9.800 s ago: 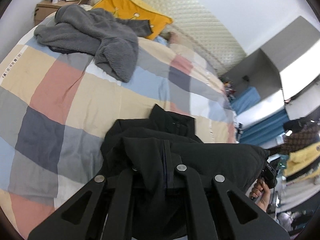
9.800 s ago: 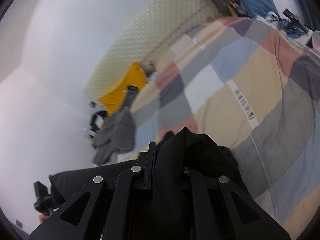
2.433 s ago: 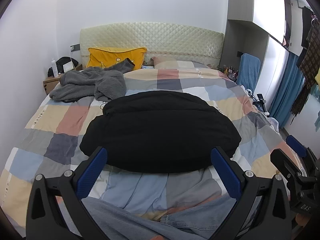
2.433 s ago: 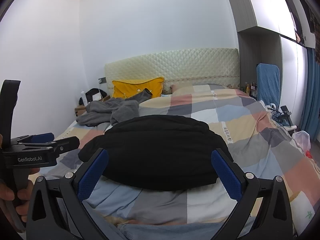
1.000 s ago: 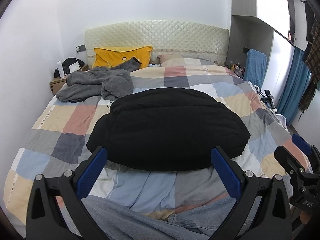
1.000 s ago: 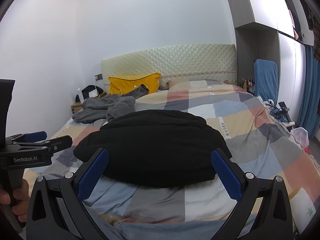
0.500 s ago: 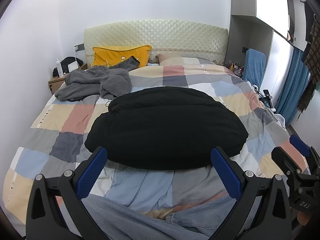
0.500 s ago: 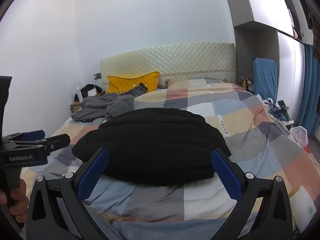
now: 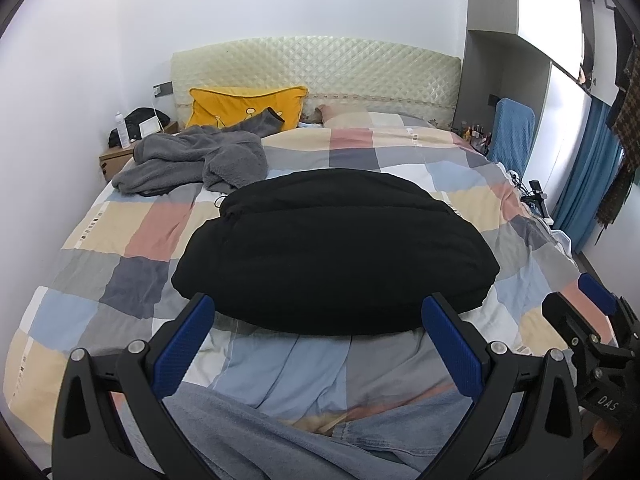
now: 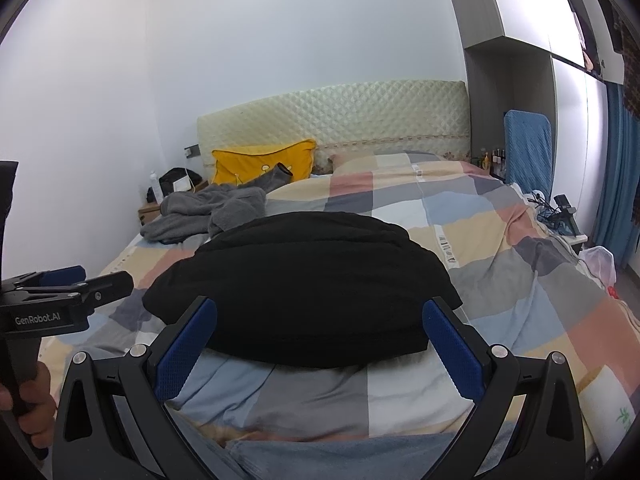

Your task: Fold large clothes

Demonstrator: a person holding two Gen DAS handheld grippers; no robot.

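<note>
Checked bed, grey fleece beyond black jacket

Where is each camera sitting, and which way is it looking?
Left wrist view: on the left tongs, open, facing the headboard across the folded black jacket; the right tongs show at right.
Right wrist view: on the right tongs, open, facing likewise; the left tongs and a hand show at left.
Both share jacket, grey fleece and yellow pillow.
</note>
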